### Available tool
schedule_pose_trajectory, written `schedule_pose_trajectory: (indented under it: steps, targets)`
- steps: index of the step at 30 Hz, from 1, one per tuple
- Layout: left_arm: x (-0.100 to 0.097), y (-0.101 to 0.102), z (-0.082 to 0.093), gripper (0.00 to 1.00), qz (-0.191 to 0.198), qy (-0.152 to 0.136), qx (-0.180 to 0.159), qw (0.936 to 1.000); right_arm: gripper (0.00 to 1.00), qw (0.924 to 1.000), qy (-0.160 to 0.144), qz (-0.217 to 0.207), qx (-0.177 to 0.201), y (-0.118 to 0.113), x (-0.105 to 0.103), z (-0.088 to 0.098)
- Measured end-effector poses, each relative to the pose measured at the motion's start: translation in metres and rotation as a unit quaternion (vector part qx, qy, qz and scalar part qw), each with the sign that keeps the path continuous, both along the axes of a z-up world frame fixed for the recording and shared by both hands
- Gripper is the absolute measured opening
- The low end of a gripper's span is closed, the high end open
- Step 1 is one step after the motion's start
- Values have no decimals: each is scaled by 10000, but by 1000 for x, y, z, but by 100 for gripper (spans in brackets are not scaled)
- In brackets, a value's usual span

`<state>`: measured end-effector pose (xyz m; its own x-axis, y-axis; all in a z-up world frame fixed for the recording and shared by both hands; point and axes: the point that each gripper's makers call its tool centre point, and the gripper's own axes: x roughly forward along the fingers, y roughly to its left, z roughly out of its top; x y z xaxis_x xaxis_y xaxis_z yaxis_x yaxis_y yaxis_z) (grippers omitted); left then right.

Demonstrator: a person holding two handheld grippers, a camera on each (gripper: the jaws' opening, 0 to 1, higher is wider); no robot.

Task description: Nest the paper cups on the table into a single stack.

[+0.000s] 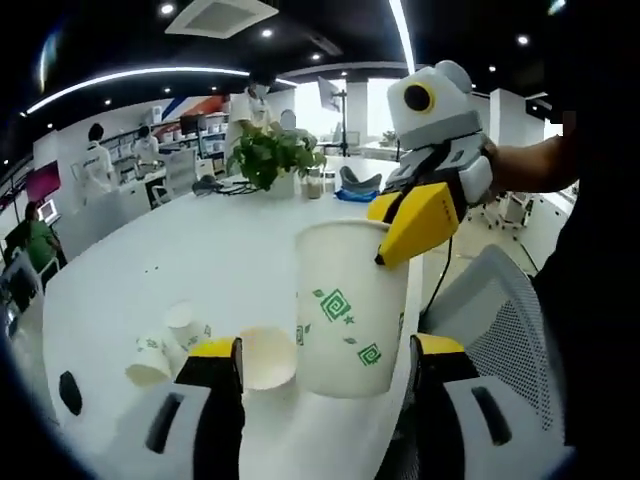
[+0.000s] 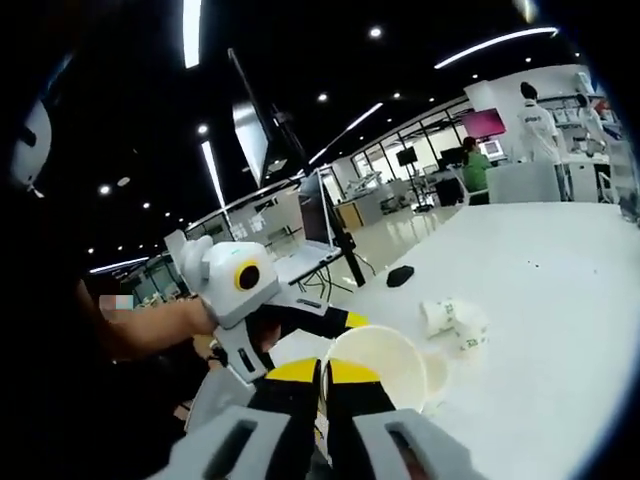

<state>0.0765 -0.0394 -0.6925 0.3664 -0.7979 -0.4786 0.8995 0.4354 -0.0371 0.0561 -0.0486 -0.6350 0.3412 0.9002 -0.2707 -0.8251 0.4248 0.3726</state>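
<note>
No legible text, brand, number or sign in either view. The held paper cup (image 1: pixel 350 305) carries green square-spiral and leaf motifs, no lettering. The cups lying on the bench (image 1: pixel 165 350) show similar green marks, too small to read. Wall screens in the background are blurred.

1. A potted green plant (image 1: pixel 268 155) stands far ahead of the left claw, toward the far table edge.
2. A mesh-backed chair (image 1: pixel 500 320) sits just right of that claw.
3. A small black object (image 2: pixel 400 275) lies on the white table (image 2: pixel 540 300), ahead of the right claw.
4. A dark monitor (image 2: pixel 255 125) rises above and ahead of it.
</note>
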Motion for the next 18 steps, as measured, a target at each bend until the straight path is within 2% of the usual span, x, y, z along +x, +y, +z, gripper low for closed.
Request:
schedule_pose_trajectory:
  steps: [8, 14, 18]
  targets:
    - [5, 21, -2, 76, 454, 0, -120, 9989, 0, 9976, -467, 14, -521, -2, 15, -5]
    - [9, 32, -2, 87, 751, -92, -178, 9970, 0, 9938, -685, -25, -869, -2, 32, -9]
    - [7, 36, -3, 91, 823, -100, -163, 9964, 0, 9903, -802, 22, -1136, 0, 42, -15]
